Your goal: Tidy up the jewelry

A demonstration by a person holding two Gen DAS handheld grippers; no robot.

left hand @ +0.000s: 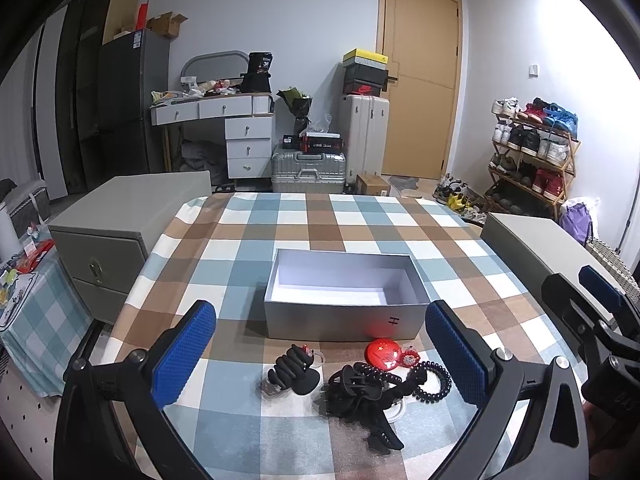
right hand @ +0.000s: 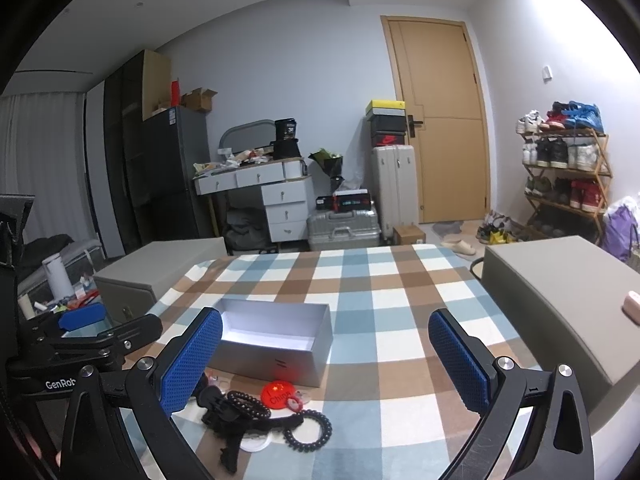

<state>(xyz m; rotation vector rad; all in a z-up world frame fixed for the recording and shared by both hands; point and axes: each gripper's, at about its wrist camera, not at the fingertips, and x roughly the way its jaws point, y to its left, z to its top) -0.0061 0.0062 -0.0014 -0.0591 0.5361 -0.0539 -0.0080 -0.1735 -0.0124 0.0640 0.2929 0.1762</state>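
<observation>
An open, empty silver box (left hand: 344,312) stands on the checked tablecloth; it also shows in the right wrist view (right hand: 276,354). In front of it lies a pile of accessories: black hair claw clips (left hand: 360,396), a black coiled hair tie (left hand: 434,380), a black scrunchie (left hand: 294,370), a red round badge (left hand: 384,354) and a small red item (left hand: 410,358). The pile shows in the right wrist view (right hand: 256,416). My left gripper (left hand: 320,356) is open and empty just above the pile. My right gripper (right hand: 326,364) is open and empty, right of the pile.
Grey drawer cabinets stand at the table's left (left hand: 120,232) and right (right hand: 560,300). The table's near edge is under the grippers. Behind are a desk (left hand: 216,120), suitcases (left hand: 308,168), a door and a shoe rack (left hand: 532,152).
</observation>
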